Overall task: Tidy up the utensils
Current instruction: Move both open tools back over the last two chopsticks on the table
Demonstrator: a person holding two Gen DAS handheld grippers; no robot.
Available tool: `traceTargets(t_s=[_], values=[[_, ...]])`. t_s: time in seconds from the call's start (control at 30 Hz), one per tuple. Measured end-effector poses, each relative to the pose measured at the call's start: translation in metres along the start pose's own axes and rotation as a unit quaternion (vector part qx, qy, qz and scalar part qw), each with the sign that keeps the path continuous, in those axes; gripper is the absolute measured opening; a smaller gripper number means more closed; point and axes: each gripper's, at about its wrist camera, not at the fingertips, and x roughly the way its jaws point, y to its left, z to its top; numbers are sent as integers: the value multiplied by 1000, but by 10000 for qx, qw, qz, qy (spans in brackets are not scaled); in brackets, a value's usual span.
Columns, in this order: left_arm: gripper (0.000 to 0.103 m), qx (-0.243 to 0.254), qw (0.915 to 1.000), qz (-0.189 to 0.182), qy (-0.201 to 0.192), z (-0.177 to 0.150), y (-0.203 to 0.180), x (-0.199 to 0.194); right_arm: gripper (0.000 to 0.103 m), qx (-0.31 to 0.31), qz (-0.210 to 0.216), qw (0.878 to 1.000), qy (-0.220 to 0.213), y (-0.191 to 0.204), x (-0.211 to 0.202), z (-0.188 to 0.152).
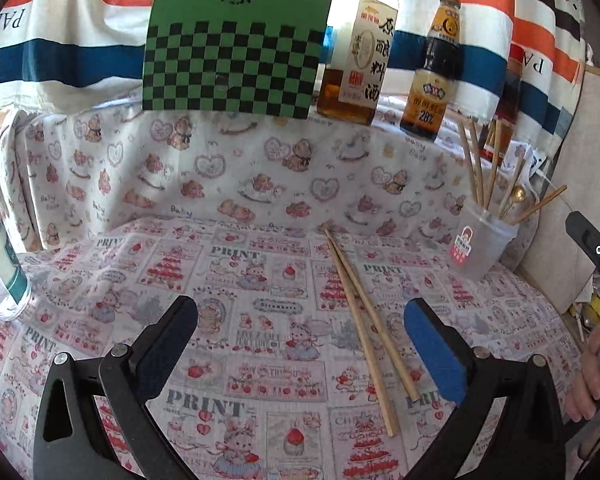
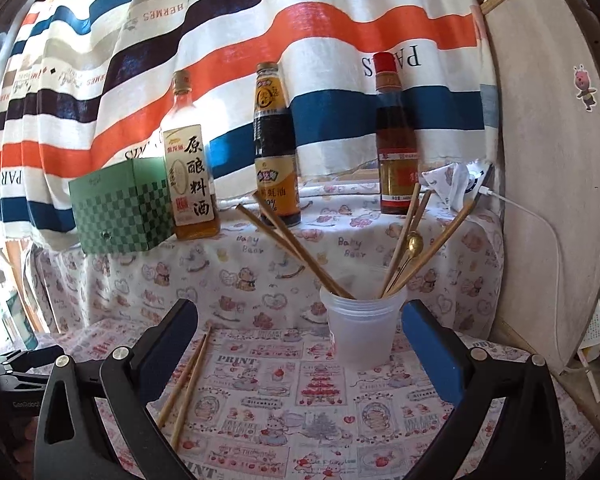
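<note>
Two wooden chopsticks (image 1: 364, 328) lie side by side on the printed cloth, between the fingers of my open left gripper (image 1: 300, 320) and nearer its right finger. They also show as chopsticks (image 2: 188, 380) at the lower left of the right wrist view. A translucent plastic cup (image 1: 482, 242) at the right holds several chopsticks and a gold spoon (image 1: 518, 192). In the right wrist view the cup (image 2: 362, 328) stands just beyond my open right gripper (image 2: 298, 322), with nothing between the fingers. The gold spoon (image 2: 414, 242) leans inside it.
On a raised cloth-covered ledge at the back stand a green checkered box (image 1: 236, 52), a cooking wine bottle (image 1: 360, 60), a dark sauce bottle (image 1: 436, 72) and a red-capped bottle (image 2: 396, 136). A board (image 2: 548, 160) closes the right side. A hand (image 1: 592, 380) shows at the right edge.
</note>
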Motion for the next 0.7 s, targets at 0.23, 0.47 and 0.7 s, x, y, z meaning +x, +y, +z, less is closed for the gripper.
traceTargets(t_s=[0.23, 0.47, 0.7], values=[[102, 116, 9993, 126, 342, -4, -7, 7, 103, -152, -791, 9965, -240, 3, 4, -10], [102, -306, 9929, -234, 1121, -7, 6, 26, 103, 131, -855, 9961, 156, -10, 13, -7], [73, 10, 9912, -143, 1315, -14, -7, 32, 103, -276, -1054, 9938, 214, -2, 17, -8]])
